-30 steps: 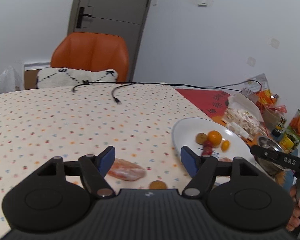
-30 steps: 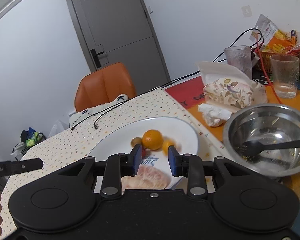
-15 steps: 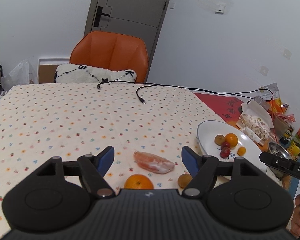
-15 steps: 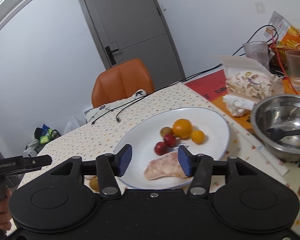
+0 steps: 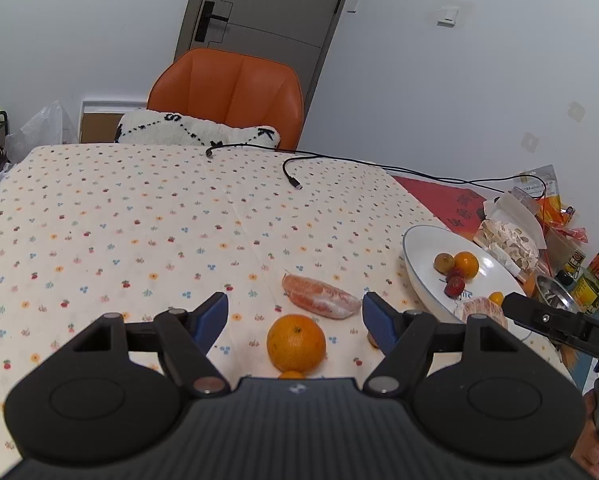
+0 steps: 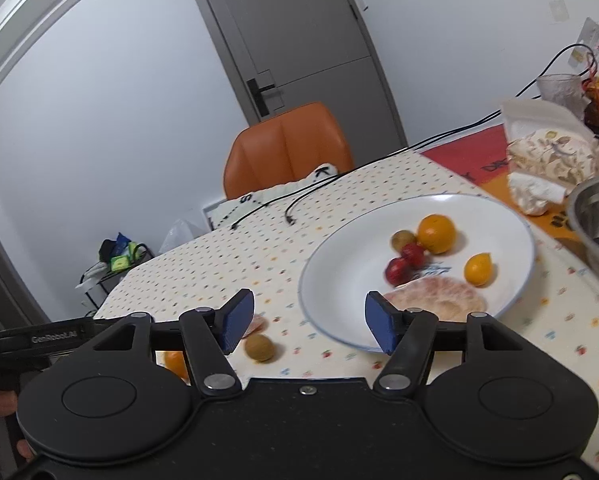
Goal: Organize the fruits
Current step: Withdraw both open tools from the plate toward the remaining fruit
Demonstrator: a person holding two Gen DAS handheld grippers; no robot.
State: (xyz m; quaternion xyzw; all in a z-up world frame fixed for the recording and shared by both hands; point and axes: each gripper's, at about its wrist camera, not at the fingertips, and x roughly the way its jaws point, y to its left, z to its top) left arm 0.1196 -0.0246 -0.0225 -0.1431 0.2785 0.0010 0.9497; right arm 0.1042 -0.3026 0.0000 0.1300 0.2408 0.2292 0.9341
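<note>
A white plate holds an orange, a brownish fruit, two red fruits, a small orange fruit and a peeled pomelo segment. On the dotted tablecloth lie a second pomelo segment, an orange and a small brown fruit. My left gripper is open, above and just behind the orange on the cloth. My right gripper is open and empty at the plate's near-left rim.
A steel bowl, a floral wrapped package, glasses and snack packs crowd the right side. Black cables trail across the far table. An orange chair with a cushion stands behind. A hand shows at each view's lower corner.
The right gripper let go of the pomelo segment onto the plate, opened wide and drew back leftward. The left gripper pulled back, bringing the orange on the cloth into view.
</note>
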